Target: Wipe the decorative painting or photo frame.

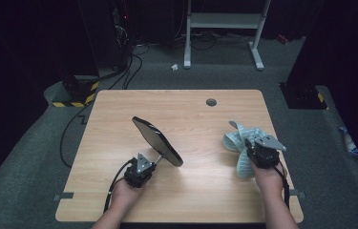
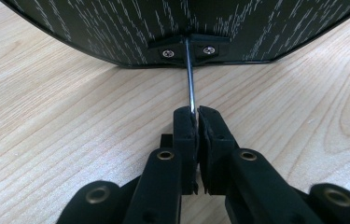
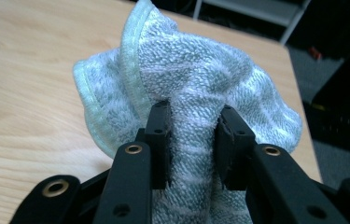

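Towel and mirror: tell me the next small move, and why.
Probably bring the towel across to the mirror to wipe it. The right claw is clamped on the bunched towel, apart from the mirror; the left claw pinches the mirror's rod, holding it tilted.

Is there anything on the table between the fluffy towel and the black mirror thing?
No, nothing visible. The right tool holds the pale green terry towel, and the left tool grips the thin metal stem of the black oval mirror. Between them lies bare light wooden table.
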The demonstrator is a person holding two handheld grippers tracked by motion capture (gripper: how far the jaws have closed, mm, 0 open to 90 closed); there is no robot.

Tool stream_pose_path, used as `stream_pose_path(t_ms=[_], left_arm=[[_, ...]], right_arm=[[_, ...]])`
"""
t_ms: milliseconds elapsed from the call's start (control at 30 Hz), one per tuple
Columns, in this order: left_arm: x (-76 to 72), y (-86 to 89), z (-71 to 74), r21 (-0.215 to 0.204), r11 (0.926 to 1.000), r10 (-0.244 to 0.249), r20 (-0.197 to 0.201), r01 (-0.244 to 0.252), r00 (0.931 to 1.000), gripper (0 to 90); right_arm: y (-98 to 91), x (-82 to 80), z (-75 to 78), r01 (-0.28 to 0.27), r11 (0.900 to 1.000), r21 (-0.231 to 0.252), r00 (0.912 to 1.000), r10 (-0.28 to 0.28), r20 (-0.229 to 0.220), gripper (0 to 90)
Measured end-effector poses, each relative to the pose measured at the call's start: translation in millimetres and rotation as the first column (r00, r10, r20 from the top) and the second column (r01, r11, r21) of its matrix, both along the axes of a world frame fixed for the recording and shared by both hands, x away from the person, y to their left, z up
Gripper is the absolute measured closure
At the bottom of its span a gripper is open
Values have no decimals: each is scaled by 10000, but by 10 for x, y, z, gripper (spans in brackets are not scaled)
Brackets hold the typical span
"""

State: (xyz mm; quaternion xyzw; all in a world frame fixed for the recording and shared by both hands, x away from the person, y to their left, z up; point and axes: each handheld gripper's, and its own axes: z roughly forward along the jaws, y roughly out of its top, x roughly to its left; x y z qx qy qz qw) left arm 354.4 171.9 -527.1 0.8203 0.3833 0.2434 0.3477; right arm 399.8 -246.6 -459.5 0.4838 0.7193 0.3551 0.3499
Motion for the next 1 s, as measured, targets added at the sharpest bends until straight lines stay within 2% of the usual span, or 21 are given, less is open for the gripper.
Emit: stream_pose_path(t_ms=[200, 367, 500, 600, 767, 933, 1000], left_arm=[[0, -2, -2, -6, 10000, 16, 38, -16, 10000, 856], [0, -2, -3, -11, 10000, 17, 40, -17, 10000, 856], [2, 1, -3, -40, 10000, 10, 23, -10, 10000, 857], [0, 2, 1, -6, 10000, -8, -28, 8, 10000, 856], [0, -1, -6, -90, 10000, 31, 15, -31, 10000, 847], [1, 10, 0, -135, 9999, -12, -83, 11, 10000, 813], [0, 7, -4, -135, 9999, 15, 0, -15, 10000, 812]], right_arm=[[20, 117, -265, 155, 9993, -332, 9958, -184, -892, 662], [25, 153, -408, 208, 9984, -525, 9907, -277, -1335, 647], [27, 149, -459, 164, 9985, -529, 9871, -246, -1581, 586], [31, 121, -426, 158, 9993, -352, 9875, -211, -1563, 502], [40, 27, -314, 144, 9998, -119, 9926, -157, -1207, 424], [68, -135, -188, -16, 9998, 182, 9975, 29, -706, 398], [109, -223, -161, -200, 9993, 304, 9985, 215, -510, 395]])
